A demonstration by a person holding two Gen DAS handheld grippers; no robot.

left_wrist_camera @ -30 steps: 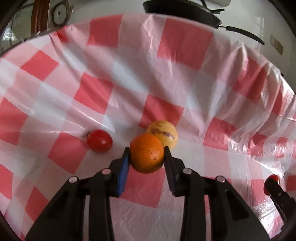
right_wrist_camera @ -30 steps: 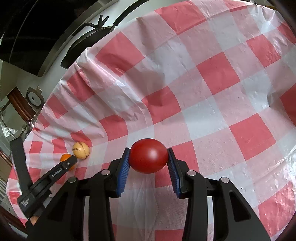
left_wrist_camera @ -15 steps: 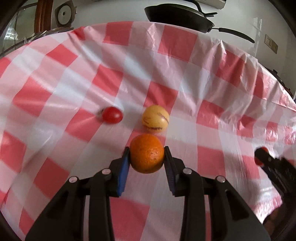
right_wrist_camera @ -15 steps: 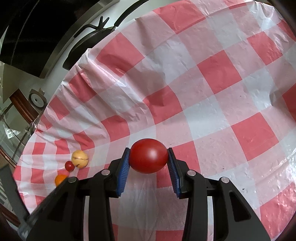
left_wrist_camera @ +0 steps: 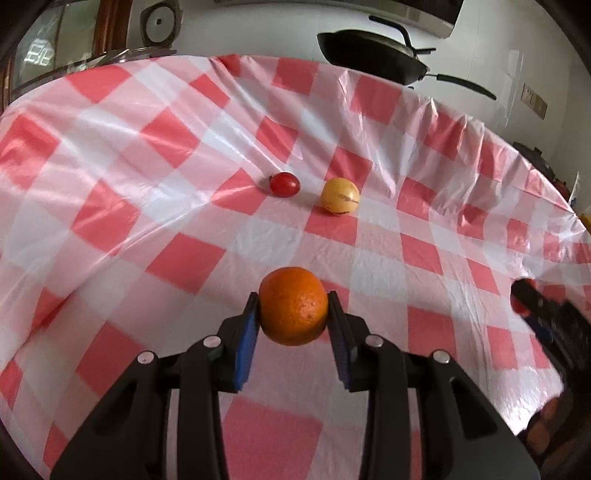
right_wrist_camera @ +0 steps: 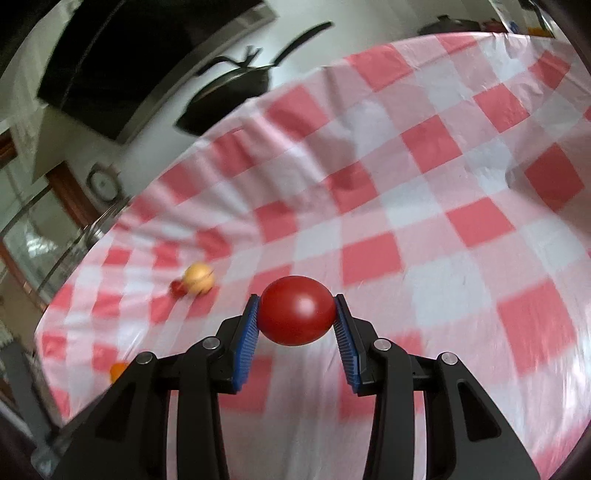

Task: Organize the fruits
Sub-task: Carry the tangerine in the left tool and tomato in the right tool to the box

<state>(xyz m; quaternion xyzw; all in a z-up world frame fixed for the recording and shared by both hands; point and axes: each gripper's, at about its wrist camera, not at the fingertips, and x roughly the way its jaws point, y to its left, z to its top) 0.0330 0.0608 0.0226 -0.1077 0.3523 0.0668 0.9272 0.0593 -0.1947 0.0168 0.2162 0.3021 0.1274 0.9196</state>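
Observation:
My left gripper (left_wrist_camera: 293, 308) is shut on an orange (left_wrist_camera: 293, 306), held above the red-and-white checked tablecloth (left_wrist_camera: 184, 258). Farther back on the cloth lie a small red tomato (left_wrist_camera: 284, 184) and a yellow fruit with brown marks (left_wrist_camera: 339, 195), side by side and a little apart. My right gripper (right_wrist_camera: 296, 312) is shut on a large red tomato (right_wrist_camera: 296, 310). In the right wrist view the yellow fruit (right_wrist_camera: 199, 277) and small tomato (right_wrist_camera: 178, 288) sit far left, and the orange (right_wrist_camera: 118, 370) shows at the lower left. The right gripper's tip (left_wrist_camera: 532, 299) shows blurred at the left wrist view's right edge.
A black frying pan (left_wrist_camera: 373, 55) sits beyond the table's far edge against a white wall. A wooden frame and a round dial (left_wrist_camera: 159, 26) stand at the back left. A wrinkle rises in the cloth (right_wrist_camera: 509, 177) at the right.
Both grippers have pulled back from the fruits on the cloth, each keeping its fruit. The small tomato and the yellow fruit now look farther away in both views.

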